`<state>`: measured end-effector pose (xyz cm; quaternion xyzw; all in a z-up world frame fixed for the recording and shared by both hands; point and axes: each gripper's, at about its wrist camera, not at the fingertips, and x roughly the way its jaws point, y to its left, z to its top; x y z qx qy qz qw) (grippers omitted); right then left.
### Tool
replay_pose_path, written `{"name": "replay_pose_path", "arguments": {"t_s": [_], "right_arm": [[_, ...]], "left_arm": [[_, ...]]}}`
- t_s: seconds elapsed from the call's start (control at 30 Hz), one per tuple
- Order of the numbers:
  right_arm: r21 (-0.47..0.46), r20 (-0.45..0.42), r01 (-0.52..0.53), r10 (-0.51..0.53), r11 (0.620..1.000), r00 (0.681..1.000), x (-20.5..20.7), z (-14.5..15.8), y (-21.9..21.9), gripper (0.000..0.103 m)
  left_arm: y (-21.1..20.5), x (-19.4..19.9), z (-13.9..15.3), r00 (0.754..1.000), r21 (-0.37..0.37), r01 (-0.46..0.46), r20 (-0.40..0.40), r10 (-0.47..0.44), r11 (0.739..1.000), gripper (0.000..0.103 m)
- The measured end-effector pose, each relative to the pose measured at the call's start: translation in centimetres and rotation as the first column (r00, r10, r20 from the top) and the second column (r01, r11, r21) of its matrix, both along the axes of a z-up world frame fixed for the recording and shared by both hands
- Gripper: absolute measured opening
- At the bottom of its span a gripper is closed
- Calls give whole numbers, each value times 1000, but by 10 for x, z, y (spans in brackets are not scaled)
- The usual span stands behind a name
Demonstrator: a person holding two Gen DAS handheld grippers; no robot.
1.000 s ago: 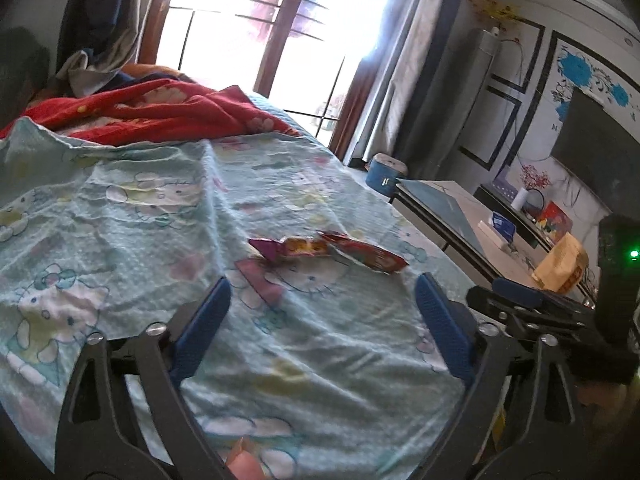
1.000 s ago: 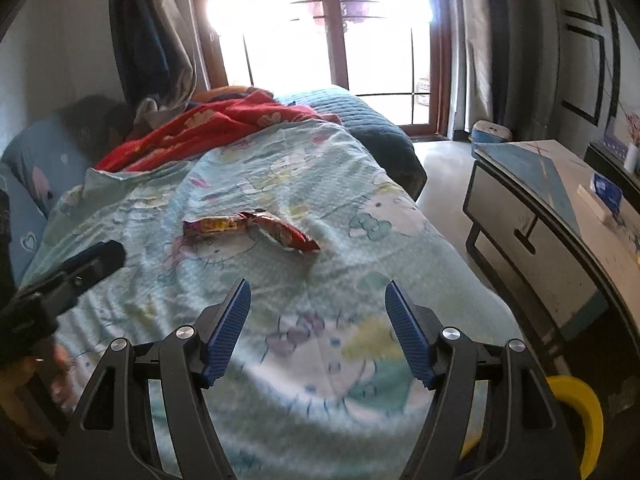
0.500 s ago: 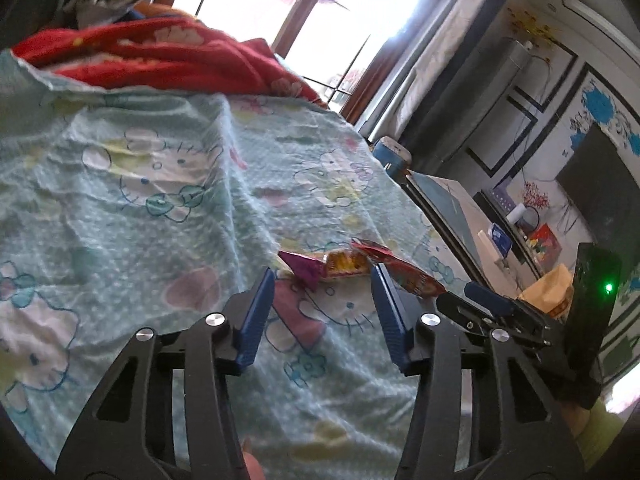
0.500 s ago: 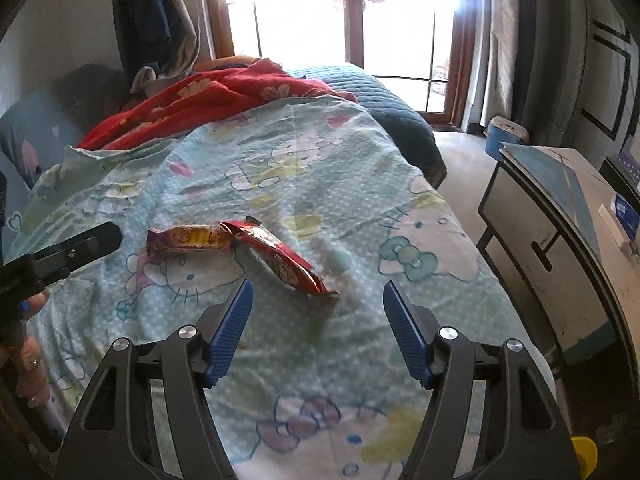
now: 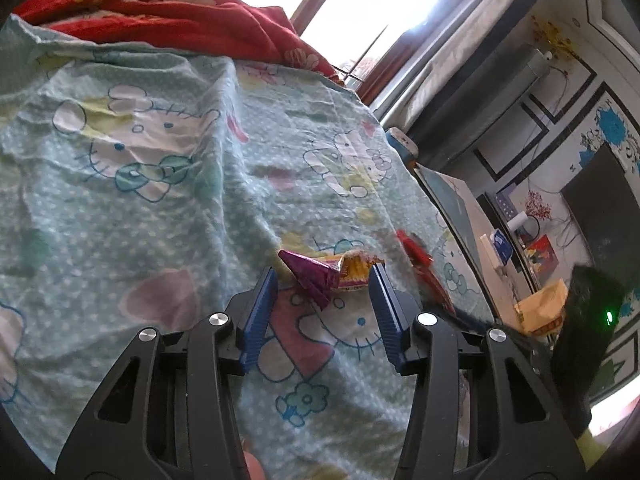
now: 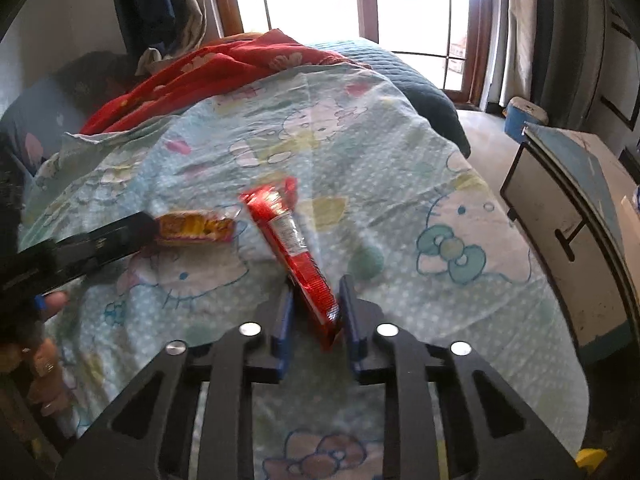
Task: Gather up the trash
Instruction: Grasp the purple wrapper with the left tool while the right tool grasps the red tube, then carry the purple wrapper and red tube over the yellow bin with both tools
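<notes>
Two thin, crinkly foil snack wrappers on the cartoon-print bedsheet [image 6: 400,168]: light, floppy, slippery, best pinched at an end. Right tool [image 6: 314,300] is closing, pads about on the near end of the red foil wrapper [image 6: 292,248]. Left tool [image 5: 324,280] is closing, not yet gripping, around the purple-and-yellow wrapper [image 5: 332,274].

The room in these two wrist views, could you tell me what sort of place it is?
Most likely a home bedroom: a bed under a cartoon-print sheet, a rumpled red blanket by the window, and a dark television on the wall.
</notes>
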<state>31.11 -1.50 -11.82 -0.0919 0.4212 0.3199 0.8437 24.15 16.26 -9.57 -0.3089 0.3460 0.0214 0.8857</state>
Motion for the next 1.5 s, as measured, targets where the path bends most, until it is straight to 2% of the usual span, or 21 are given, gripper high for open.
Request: {"name": "replay_pose_path", "arguments": {"t_s": [0.03, 0.13, 0.23, 0.47, 0.8, 0.9, 1.17, 1.5], "right_arm": [[6, -4, -1, 1, 1000, 1000, -4, 0, -2, 14], [22, -10, 1, 0, 1000, 1000, -13, 1, -10, 13], [38, -15, 12, -11, 999, 1000, -24, 1, -20, 12], [85, -13, 51, -50, 995, 999, -56, 2, -48, 11], [176, -58, 134, -125, 975, 990, -81, 16, -96, 11], [194, -51, 157, -150, 968, 987, -87, 23, -110, 11], [217, -11, 206, -209, 954, 978, -102, 40, -145, 11], [207, 10, 295, -304, 933, 953, -117, 44, -200, 11]], "left_arm": [[0, 2, 0, 1000, 2, 1, 3, -1, 1000, 39], [-2, 4, 0, 1000, 5, -3, -1, 3, 1000, 21], [-5, 4, 1, 1000, 3, 5, 3, -5, 1000, 16], [-25, -7, 11, 997, 27, 63, 44, -64, 998, 14], [-76, -25, 28, 980, 129, 169, 89, -181, 977, 14], [-89, -29, 33, 973, 138, 194, 98, -208, 971, 14], [-128, -45, 49, 946, 192, 269, 131, -296, 944, 13], [-165, -61, 57, 909, 241, 349, 146, -389, 906, 13]]}}
